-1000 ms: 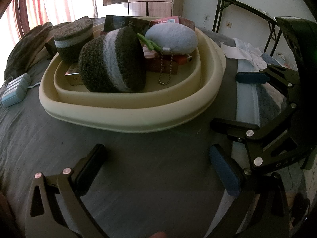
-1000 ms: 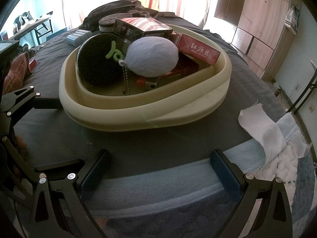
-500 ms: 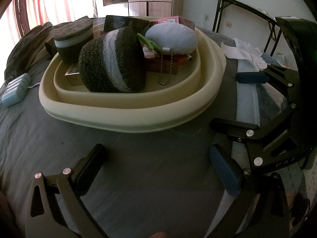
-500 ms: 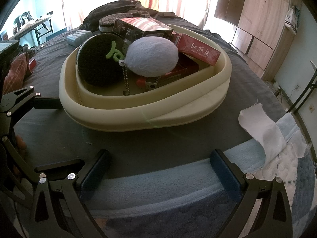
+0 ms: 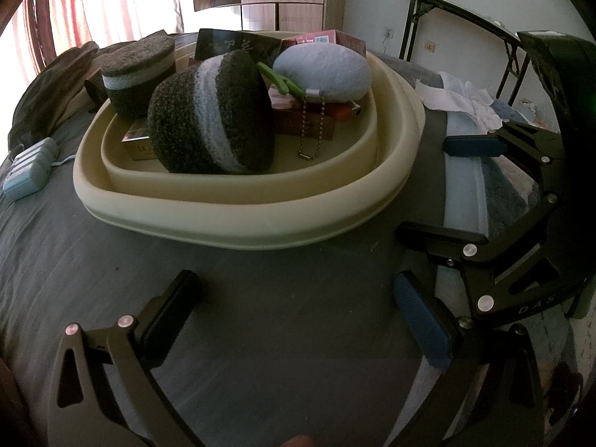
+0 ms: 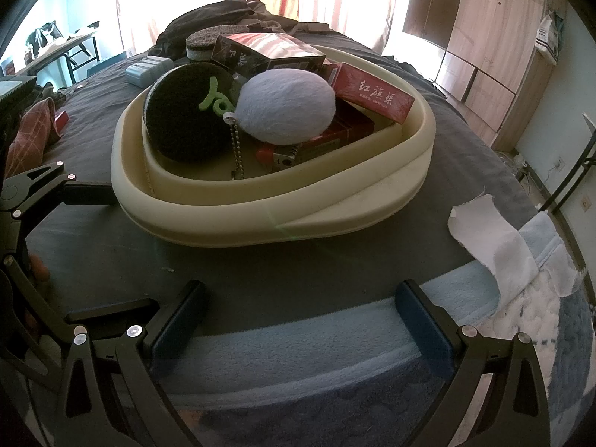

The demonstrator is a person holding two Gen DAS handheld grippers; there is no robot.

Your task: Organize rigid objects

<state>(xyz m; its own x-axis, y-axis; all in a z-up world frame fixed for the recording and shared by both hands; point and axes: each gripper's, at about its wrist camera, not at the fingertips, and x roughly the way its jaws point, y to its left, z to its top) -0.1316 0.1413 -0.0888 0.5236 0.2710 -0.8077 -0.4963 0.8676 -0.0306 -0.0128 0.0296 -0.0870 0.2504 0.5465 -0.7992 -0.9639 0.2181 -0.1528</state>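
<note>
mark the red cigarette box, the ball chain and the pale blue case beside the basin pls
red cigarette box (image 6: 374, 94), right wrist view, on its lettered long face.
ball chain (image 5: 312, 128), left wrist view, midway down the hanging loop.
pale blue case (image 5: 29, 168), left wrist view, on its ribbed top.

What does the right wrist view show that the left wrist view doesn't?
Only the right wrist view shows the red box with white characters and the lighter clearly. Only the left wrist view shows the white stripe around the dark plush disc. Both show the cream oval basin, the pale blue plush egg on its bead chain, and both grippers open, empty.
</note>
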